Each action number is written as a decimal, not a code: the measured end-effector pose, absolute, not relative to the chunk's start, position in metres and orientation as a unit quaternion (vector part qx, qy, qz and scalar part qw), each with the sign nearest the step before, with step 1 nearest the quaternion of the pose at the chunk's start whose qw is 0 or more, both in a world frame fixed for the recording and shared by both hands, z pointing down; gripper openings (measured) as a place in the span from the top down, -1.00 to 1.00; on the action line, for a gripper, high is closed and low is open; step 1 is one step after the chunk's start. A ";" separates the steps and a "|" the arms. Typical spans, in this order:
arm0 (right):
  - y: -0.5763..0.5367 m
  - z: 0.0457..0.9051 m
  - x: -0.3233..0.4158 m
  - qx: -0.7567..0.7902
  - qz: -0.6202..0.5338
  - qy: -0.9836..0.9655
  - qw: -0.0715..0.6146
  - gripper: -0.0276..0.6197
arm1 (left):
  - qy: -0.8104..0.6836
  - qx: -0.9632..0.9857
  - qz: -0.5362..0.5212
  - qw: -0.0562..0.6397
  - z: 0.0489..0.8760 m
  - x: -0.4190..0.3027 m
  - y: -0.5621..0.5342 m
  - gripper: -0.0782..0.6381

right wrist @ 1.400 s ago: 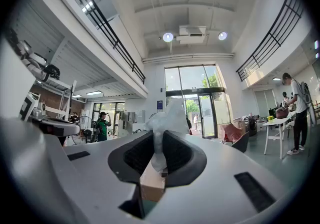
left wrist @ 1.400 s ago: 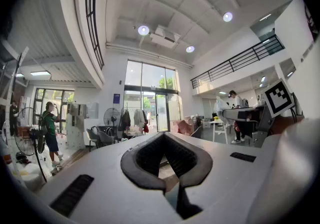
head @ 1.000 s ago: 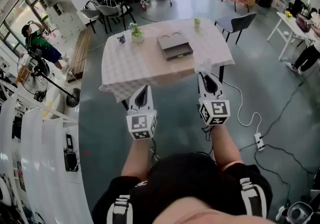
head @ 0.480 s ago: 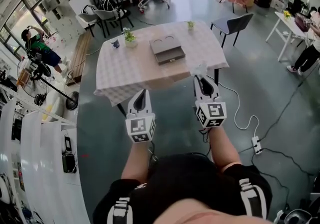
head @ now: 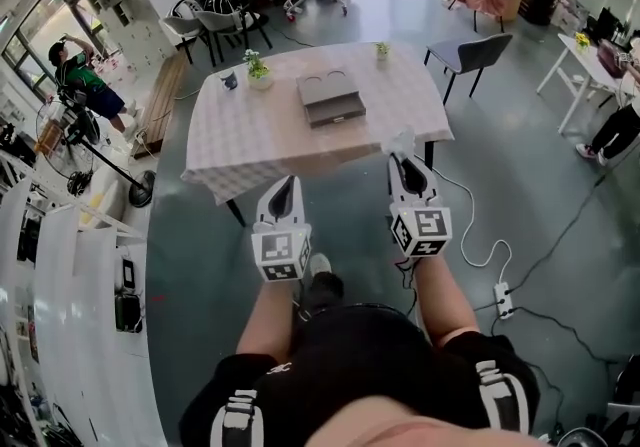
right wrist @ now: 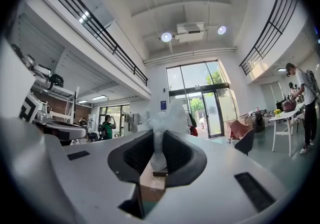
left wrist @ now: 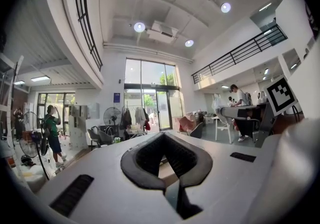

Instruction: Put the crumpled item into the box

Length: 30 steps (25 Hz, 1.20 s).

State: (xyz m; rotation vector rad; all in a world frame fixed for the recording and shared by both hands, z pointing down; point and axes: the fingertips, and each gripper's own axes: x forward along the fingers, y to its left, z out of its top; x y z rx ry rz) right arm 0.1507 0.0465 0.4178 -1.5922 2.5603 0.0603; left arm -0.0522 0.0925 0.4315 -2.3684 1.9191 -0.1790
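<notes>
So the right gripper (head: 403,159) is pinching the item (head: 401,142), a white crumpled wad, by its lower end. In the right gripper view the item (right wrist: 163,120) stands between the two dark pads, which press on its narrow stem, while its wider, ruffled part rises past the tips. Its long axis runs along the jaws, and it points forward and away from the person, toward the surface (head: 250,135).

From the head view the item is held up in the air and shows against the near right edge of the surface. It is well apart from the box (head: 329,97).

The box is flat and grey and lies about mid-surface on the checked cloth, its long axis running from the person's side to the far side. Its darker, lower half is toward the person.

The left gripper (head: 288,181) is held level beside the right one, short of the surface's near edge. In its own view the left gripper (left wrist: 163,136) has its jaws pressed together at the tips, with nothing between them.

A small plant (head: 257,66) stands at the far left of the surface. A chair (head: 468,47) stands off the surface's far right corner.
</notes>
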 end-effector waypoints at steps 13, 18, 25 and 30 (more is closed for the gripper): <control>-0.017 0.427 0.142 -0.530 0.033 0.845 0.062 0.75 | 0.613 -0.786 -0.050 0.057 0.434 -0.053 0.026 0.81; -0.064 0.427 0.127 -0.533 0.037 0.843 0.061 0.75 | 0.612 -0.787 -0.049 0.062 0.435 -0.067 -0.021 0.81; -0.158 0.413 0.093 -0.534 0.041 0.843 0.053 0.74 | 0.611 -0.789 -0.041 0.053 0.420 -0.105 -0.120 0.81; -0.235 0.415 0.060 -0.534 0.024 0.844 0.043 0.74 | 0.604 -0.795 -0.044 0.042 0.417 -0.134 -0.196 0.81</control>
